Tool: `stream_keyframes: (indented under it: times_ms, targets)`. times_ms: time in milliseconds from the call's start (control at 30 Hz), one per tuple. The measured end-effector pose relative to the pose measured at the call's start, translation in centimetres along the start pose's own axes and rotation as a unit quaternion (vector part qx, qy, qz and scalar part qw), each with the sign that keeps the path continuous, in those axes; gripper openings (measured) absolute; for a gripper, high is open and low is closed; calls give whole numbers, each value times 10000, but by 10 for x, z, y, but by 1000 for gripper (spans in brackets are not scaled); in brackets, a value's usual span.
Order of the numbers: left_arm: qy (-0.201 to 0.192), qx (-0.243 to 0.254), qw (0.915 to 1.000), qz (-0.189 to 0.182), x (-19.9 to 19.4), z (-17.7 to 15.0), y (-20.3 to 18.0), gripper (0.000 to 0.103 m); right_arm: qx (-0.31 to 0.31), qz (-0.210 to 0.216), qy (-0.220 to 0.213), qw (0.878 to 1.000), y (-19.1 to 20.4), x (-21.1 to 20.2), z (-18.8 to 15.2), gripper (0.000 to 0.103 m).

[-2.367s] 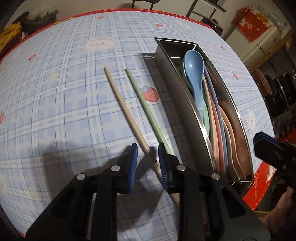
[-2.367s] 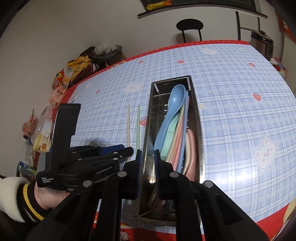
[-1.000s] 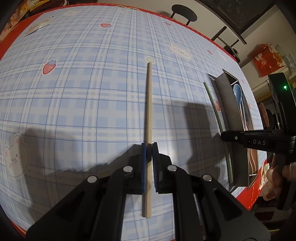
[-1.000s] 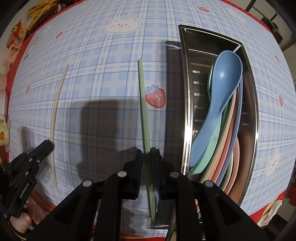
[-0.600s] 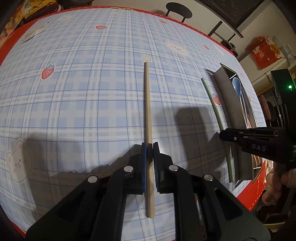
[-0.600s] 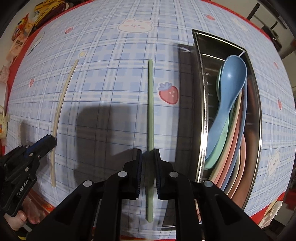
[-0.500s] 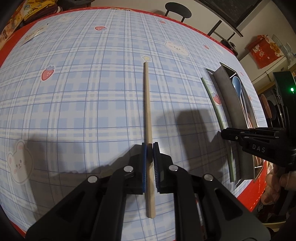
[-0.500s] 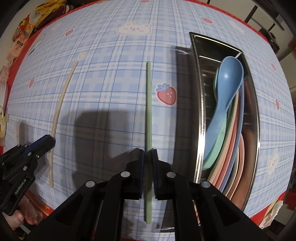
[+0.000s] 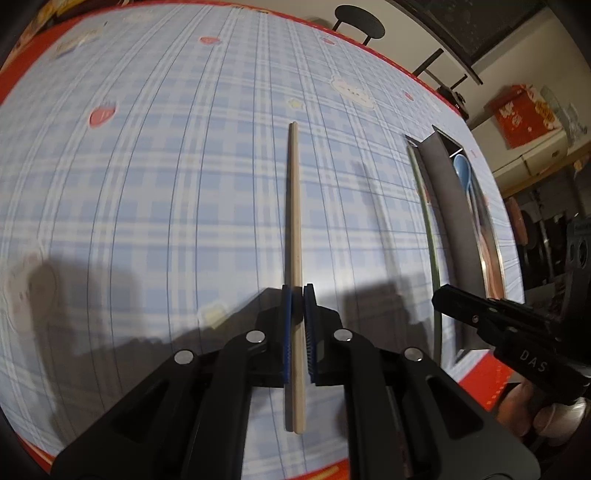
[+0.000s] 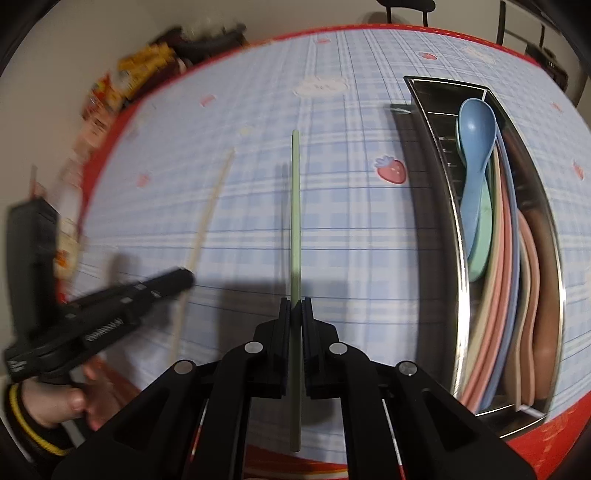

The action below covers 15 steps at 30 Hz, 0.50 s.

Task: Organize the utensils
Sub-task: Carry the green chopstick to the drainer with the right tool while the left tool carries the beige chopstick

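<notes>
Left gripper [image 9: 297, 295] jaws clamped on beige chopstick [image 9: 294, 206]; right gripper [image 10: 295, 306] jaws clamped on green chopstick [image 10: 295, 206]. Steel tray [image 10: 546, 229] near surface's right edge.

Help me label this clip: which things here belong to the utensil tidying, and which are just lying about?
Part of the job:
- beige chopstick, in the left gripper
- green chopstick, in the right gripper
- steel tray with blue spoon and other utensils

Just lying about:
- snack packets at the far edge
- black stool
</notes>
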<state>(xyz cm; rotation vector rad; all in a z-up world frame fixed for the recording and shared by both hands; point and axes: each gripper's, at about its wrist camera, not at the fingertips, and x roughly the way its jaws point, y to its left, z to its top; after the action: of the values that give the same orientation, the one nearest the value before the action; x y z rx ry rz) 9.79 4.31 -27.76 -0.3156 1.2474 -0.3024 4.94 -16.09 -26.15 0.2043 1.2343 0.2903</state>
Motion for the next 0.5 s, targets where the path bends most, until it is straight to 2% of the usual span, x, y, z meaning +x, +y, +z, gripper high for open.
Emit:
stream_keyframes:
  times_ms: [233, 500]
  targets:
    - [-261, -192, 9992, -222, -27, -6, 5, 10, 285, 226, -274, 9990, -13, -11, 2, 7]
    - [-498, 79, 9986, -177, -53, -5, -10, 10, 433, 512, -506, 9965, -28, -21, 14, 7]
